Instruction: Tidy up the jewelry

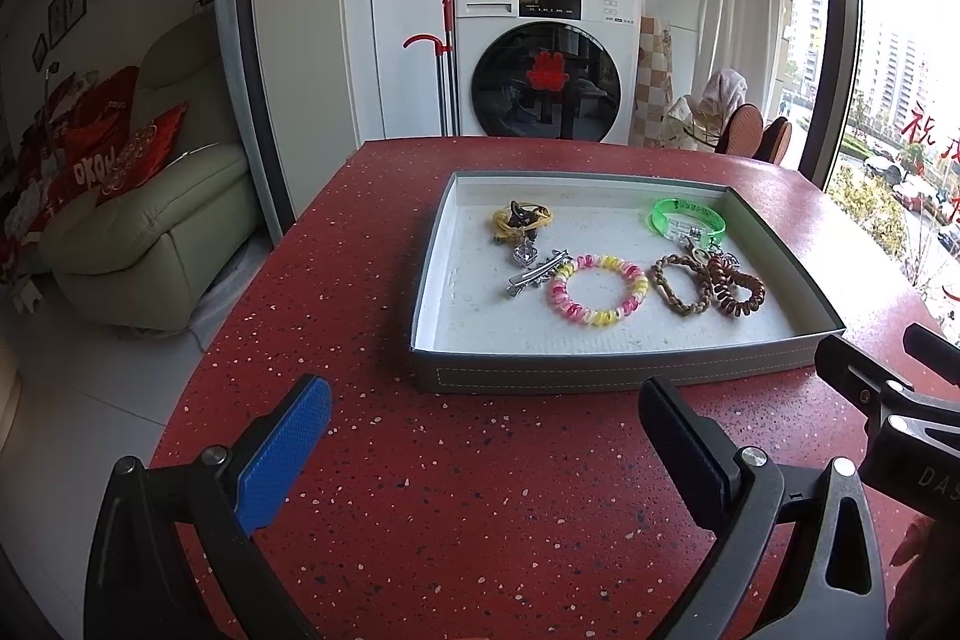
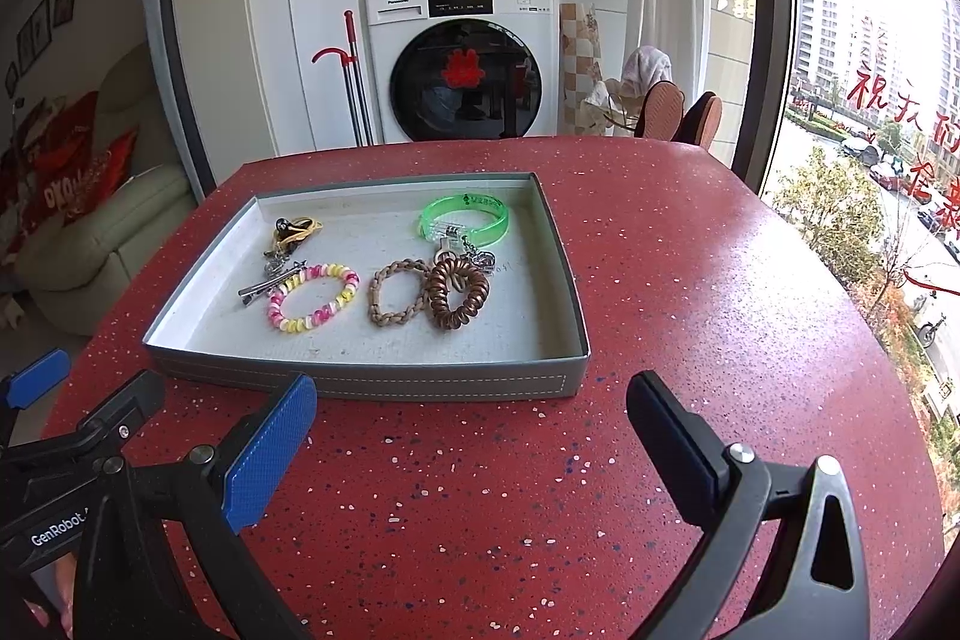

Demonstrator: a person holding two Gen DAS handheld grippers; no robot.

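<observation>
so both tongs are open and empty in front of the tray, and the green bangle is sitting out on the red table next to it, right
Not quite. The green bangle is inside the grey tray, at its far side, not out on the red table; the right wrist view shows this clearly. The rest holds: the left tongs and right tongs are both open and empty in front of the tray.

**Free room and obstacles on the red speckled desk**

The red speckled desk (image 2: 690, 280) lies bare in front of, to the right of, and behind the shallow grey cardboard tray (image 2: 360, 383), whose low walls ring its floor. Inside, the near strip and the left side of the tray floor are open. The pink-and-yellow coil bracelet (image 2: 312, 297), brown braided loop (image 2: 393, 298) and copper coil band (image 2: 456, 293) crowd the middle; the translucent green bangle (image 2: 465, 219) sits just behind them.
</observation>
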